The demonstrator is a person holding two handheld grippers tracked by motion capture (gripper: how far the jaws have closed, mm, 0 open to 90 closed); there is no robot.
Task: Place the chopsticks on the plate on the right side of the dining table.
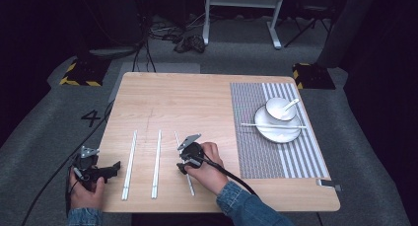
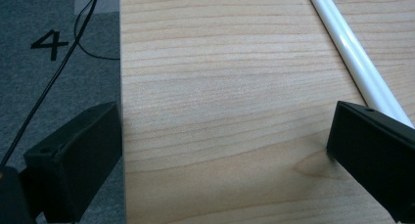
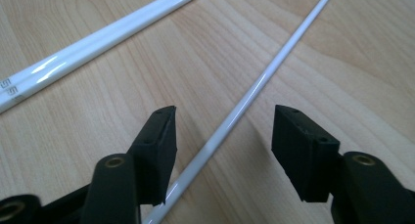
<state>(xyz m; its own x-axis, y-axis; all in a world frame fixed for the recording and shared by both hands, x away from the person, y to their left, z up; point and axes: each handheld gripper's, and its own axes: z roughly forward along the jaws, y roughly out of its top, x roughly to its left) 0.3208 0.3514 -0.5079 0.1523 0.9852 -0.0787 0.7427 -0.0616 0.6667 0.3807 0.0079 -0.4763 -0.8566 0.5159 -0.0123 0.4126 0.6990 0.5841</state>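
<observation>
Left gripper (image 1: 114,168) rests at table (image 1: 197,95) near-left edge, jaws released, nothing between. Chopstick pair (image 1: 129,164) just beside it, second pair (image 1: 156,163) further right. Right gripper (image 3: 222,131) low over single chopstick (image 3: 254,94), jaws released, straddling it, not pressing. Plate (image 1: 277,132) with bowl (image 1: 280,109) on striped mat (image 1: 256,152), far right.

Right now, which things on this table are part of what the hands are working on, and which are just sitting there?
In the job:
right gripper, jaws astride
single white chopstick

Lying about:
two chopstick pairs
plate, bowl, spoon
striped placemat
left gripper, idle
</observation>
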